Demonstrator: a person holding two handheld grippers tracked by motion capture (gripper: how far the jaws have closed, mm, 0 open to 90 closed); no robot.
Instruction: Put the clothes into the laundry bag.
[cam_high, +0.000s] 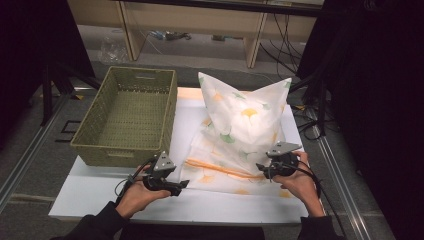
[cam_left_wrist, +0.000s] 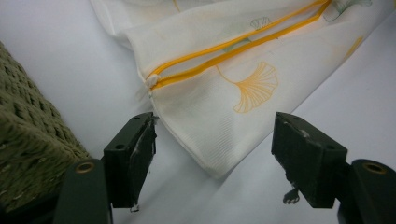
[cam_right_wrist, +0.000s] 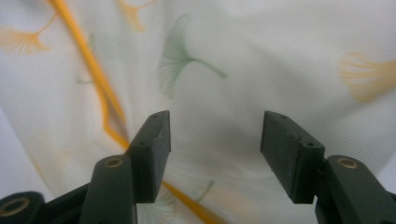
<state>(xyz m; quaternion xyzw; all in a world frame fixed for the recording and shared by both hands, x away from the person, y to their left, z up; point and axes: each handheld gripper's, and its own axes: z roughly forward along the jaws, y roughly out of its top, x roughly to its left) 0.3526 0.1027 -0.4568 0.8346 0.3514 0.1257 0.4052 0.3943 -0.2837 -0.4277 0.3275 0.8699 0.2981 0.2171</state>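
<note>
Both grippers gape, empty, at the pillowcase's (cam_high: 235, 145) near hem.
Left gripper (cam_left_wrist: 212, 140) should bite the corner; right gripper (cam_right_wrist: 215, 140) pinches the orange-piped edge.

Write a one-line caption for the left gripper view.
Open left gripper approaches the corner of a leaf-print pillowcase beside a woven basket.

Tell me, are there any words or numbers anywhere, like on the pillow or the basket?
No words, numbers or signs can be read here.
The pillowcase has only printed leaves and an orange stripe, no writing.
The basket is plain weave, no label that shows.
The left gripper and right gripper carry no readable marks.
</note>
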